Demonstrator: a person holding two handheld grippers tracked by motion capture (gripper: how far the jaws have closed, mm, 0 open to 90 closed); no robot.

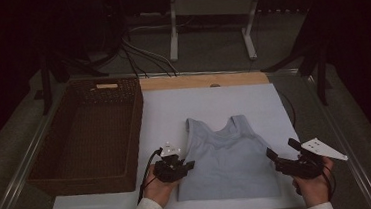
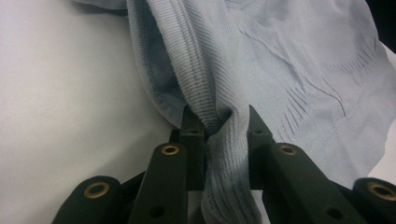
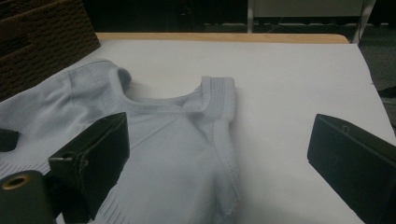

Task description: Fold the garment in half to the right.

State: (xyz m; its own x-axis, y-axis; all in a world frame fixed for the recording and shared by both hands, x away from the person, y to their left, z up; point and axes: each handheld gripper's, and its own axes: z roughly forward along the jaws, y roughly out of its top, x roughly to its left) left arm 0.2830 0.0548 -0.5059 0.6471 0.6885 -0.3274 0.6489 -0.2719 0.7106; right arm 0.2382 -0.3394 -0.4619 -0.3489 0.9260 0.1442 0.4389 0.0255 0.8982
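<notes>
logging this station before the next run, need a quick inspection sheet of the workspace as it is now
surface: white table top, wooden strip along the far edge
job's things: light blue tank top lying flat, straps at the far end
clutter: brown wicker basket on the left
grippers: left tongs pinching the top's side edge; right tongs open beside its other side, holding nothing
cables: black cable from the left tongs; more on the floor
surroundings: dark room, white frame legs behind
</notes>
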